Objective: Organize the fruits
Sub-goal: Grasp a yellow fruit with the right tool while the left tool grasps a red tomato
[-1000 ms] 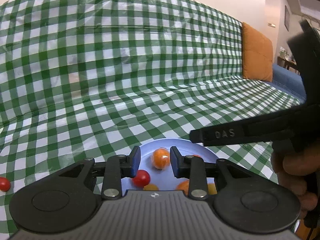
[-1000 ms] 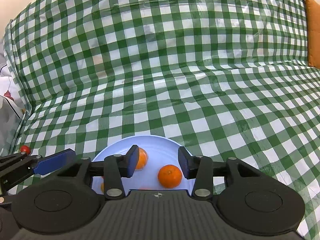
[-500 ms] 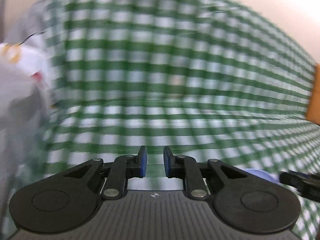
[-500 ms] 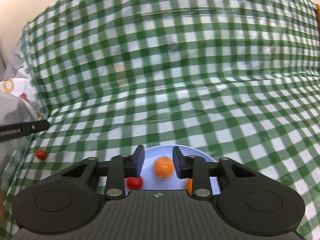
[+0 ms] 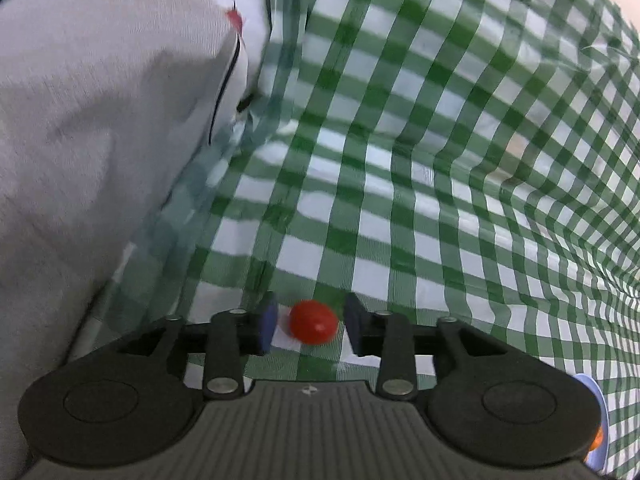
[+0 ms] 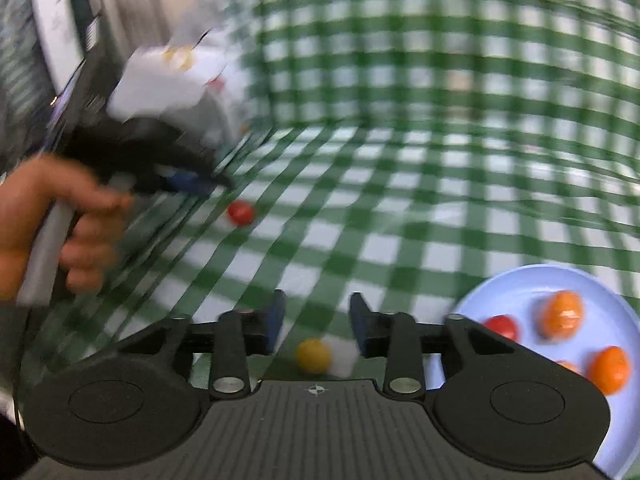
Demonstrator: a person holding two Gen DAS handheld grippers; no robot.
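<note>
A red cherry tomato (image 5: 313,322) lies on the green checked cloth between the fingers of my left gripper (image 5: 309,325), which is open around it without touching. The same tomato (image 6: 240,213) shows in the right wrist view just beyond the left gripper (image 6: 188,184). My right gripper (image 6: 316,322) is open above a yellow cherry tomato (image 6: 313,355) on the cloth. A light blue plate (image 6: 528,280) at the right holds two orange mandarins (image 6: 563,314) and a red tomato (image 6: 500,326).
A white cushion (image 5: 100,128) rises at the left of the left gripper. The checked cloth (image 5: 440,160) covers the seat and backrest. The plate's edge (image 5: 596,396) shows at the far right of the left wrist view.
Both grippers swung left off the plate. The left one now frames the red tomato on the cloth; the right one now hovers over the yellow tomato, plate to its right.
</note>
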